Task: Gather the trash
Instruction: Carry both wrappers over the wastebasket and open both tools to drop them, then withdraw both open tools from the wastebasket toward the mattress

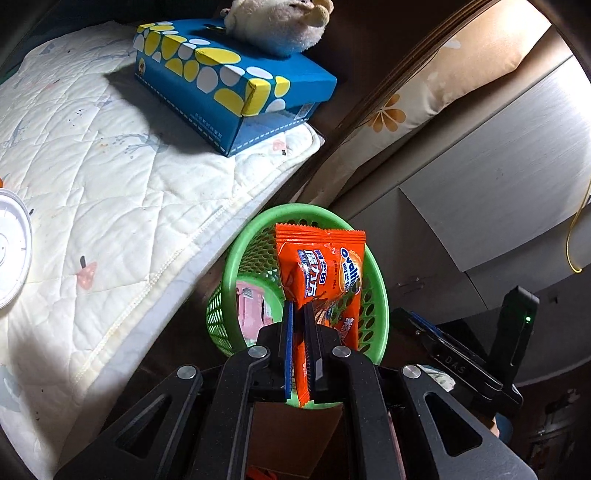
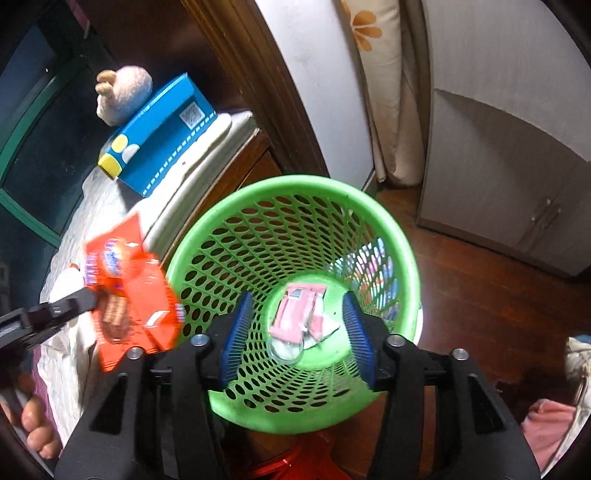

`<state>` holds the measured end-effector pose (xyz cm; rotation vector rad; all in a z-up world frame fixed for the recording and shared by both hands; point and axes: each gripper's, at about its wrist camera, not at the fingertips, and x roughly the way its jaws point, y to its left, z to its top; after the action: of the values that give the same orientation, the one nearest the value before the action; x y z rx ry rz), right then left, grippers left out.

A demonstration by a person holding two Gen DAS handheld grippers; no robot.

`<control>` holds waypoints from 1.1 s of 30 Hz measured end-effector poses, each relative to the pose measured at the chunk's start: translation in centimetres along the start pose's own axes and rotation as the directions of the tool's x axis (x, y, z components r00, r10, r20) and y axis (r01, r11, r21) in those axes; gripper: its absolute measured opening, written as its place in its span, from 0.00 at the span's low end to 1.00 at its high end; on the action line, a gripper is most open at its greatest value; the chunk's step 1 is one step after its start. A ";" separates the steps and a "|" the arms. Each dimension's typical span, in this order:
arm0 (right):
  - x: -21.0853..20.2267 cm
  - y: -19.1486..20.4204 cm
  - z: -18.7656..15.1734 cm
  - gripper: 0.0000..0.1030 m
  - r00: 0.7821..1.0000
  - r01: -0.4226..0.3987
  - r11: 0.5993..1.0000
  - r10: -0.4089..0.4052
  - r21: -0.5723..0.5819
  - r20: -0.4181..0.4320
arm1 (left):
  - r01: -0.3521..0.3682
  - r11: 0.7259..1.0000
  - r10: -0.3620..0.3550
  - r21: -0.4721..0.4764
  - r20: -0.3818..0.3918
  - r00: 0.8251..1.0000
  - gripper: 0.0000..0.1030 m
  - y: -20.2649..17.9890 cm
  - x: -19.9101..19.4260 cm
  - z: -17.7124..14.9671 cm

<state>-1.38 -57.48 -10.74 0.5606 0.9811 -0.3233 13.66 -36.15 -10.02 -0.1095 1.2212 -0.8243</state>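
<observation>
The orange snack wrapper [image 1: 320, 269] is blurred in the right wrist view, where its print cannot be read; in the left wrist view its lower end is hidden between the fingers of the left gripper [image 1: 300, 321], which is clamped tight on it. The wrapper hangs over the near rim of the green basket [image 1: 266, 225], not yet inside. A white round lid [image 1: 11, 251] is cut off at the left edge of the quilted mattress [image 1: 110, 192]. A stuffed toy [image 1: 280, 22] is cropped at the top, resting on a blue tissue box [image 1: 236, 85] near the mattress's far corner.

The right gripper [image 2: 297, 332] hovers above the basket's mouth with its blue pads [image 2: 236, 332] standing apart and nothing between them. At the bottom of the basket lie a pink wrapper [image 2: 299, 310] and something clear and round just beneath it, too indistinct to name. The basket stands on the wooden floor [image 2: 480, 295] just beside the mattress edge
</observation>
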 end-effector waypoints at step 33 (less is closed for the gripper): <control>-3.3 9.5 -2.4 0.73 0.987 -0.130 0.972 0.145 -0.194 0.064 | -0.165 0.986 0.169 -0.039 0.162 0.972 0.55 4.9 -9.5 -3.4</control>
<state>-0.02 -48.28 -6.17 0.4367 0.8817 -0.1254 12.27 -25.65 -6.22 -0.0919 1.0696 -0.6401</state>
